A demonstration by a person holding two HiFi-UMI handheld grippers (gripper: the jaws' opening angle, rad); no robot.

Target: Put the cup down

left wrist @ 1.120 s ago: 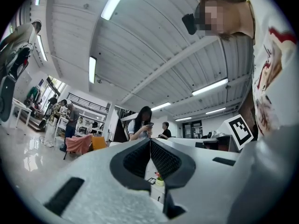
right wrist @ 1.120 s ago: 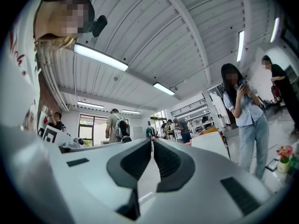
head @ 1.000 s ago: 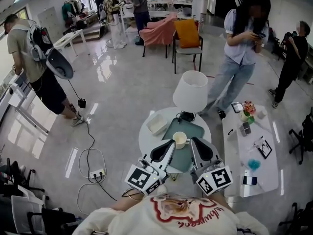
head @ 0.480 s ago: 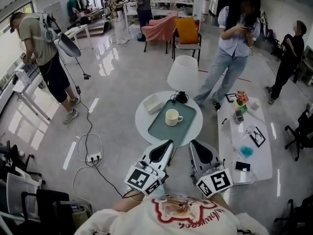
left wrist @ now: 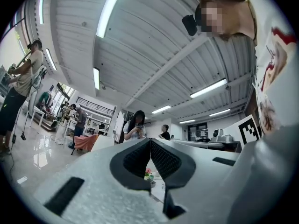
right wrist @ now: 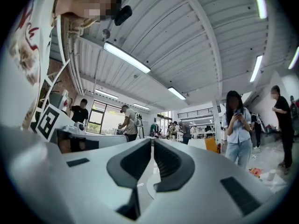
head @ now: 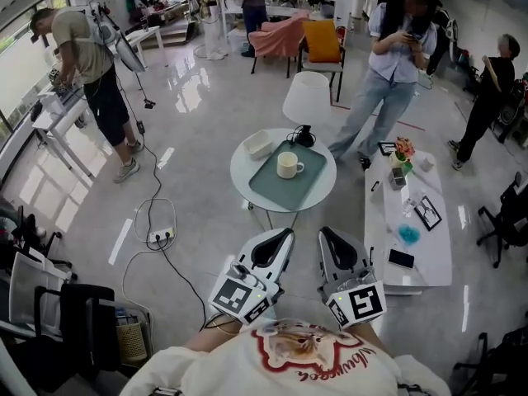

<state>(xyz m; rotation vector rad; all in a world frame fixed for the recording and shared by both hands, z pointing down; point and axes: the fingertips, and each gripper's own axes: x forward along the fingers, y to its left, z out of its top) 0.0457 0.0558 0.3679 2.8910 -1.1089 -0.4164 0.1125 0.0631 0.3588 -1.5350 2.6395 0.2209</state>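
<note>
A cream cup [head: 287, 165] stands upright on the green tray [head: 307, 190] on the round white table [head: 244, 174], with nothing holding it. Both grippers are held close to my body, well short of the table. My left gripper [head: 283, 236] is shut with nothing in it; in the left gripper view its jaws [left wrist: 150, 142] meet at the tips. My right gripper [head: 327, 234] is also shut and empty, and in the right gripper view [right wrist: 153, 142] only a hairline slit shows between the pads. The cup shows in neither gripper view.
A white lamp [head: 307, 97] and a white box [head: 259, 144] share the round table. A long white side table [head: 388, 231] with small items stands at the right. A person [head: 388, 64] stands beyond it. A power strip and cable [head: 162, 236] lie on the floor at the left.
Both grippers have drawn back from beside the cup toward my body, and the table now lies farther off. The cup has stayed on the tray.
</note>
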